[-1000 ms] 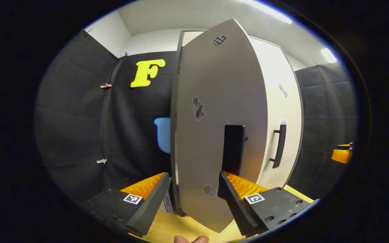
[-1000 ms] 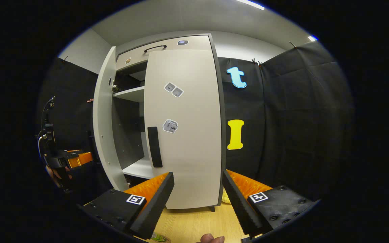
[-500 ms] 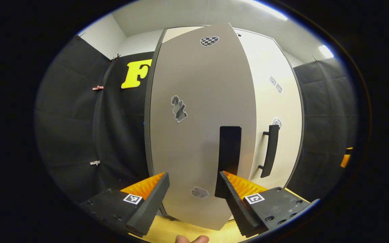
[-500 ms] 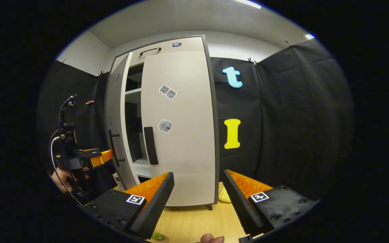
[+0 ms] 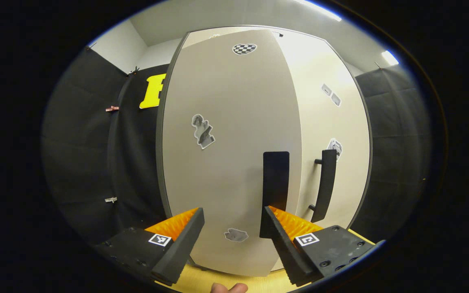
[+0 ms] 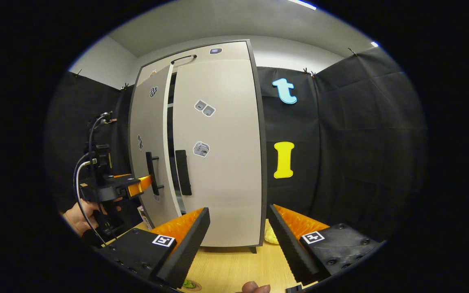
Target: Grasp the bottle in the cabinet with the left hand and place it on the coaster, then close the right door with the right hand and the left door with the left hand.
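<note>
Now left gripper [image 5: 231, 228] jaws spread, empty, against left door [image 5: 226, 162]; right gripper [image 6: 238, 236] likewise.

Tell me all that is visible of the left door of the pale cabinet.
The left door is a tall, smooth, pale grey panel with a dark edge. It carries a black vertical bar handle, a checkered sticker and two grey stickers. It stands almost shut, a narrow dark gap left beside the right door. The left gripper is at its handle.

Right door [image 6: 218, 162] shut — left door [image 6: 147, 150] slightly ajar.
</note>
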### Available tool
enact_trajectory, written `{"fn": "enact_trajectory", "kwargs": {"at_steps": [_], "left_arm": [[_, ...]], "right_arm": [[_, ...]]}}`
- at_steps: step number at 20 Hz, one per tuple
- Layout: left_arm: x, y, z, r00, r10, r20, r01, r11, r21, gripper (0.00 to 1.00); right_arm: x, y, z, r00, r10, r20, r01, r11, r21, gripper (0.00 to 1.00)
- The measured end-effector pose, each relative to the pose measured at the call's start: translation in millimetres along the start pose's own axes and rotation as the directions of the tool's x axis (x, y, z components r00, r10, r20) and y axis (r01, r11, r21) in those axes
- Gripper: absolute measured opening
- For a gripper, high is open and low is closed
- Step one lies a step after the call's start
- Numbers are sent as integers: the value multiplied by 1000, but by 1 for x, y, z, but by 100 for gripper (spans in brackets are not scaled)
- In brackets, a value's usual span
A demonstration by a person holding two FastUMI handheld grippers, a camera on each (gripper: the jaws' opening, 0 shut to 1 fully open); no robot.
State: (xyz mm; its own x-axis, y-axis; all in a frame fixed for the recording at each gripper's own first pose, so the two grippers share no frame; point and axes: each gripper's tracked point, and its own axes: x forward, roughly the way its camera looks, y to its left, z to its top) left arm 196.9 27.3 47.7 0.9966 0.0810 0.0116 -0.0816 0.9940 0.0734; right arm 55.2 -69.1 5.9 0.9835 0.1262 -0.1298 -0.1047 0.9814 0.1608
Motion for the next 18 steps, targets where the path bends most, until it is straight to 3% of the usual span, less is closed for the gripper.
{"fn": "enact_trajectory", "kwargs": {"at_steps": [8,14,18], "left_arm": [[4,-3,4,1000,8,10,-8,1000,-9,94],[-47,8,15,999,-22,39,20,999,46,95],[-77,12,13,999,-45,23,44,999,28,95]], "right_arm": [[5,6,2,1000,22,-3,-22,1000,12,97],[6,15,5,1000,24,5,-24,1000,5,97],[4,23,9,1000,18,17,-18,1000,-4,97]]}}
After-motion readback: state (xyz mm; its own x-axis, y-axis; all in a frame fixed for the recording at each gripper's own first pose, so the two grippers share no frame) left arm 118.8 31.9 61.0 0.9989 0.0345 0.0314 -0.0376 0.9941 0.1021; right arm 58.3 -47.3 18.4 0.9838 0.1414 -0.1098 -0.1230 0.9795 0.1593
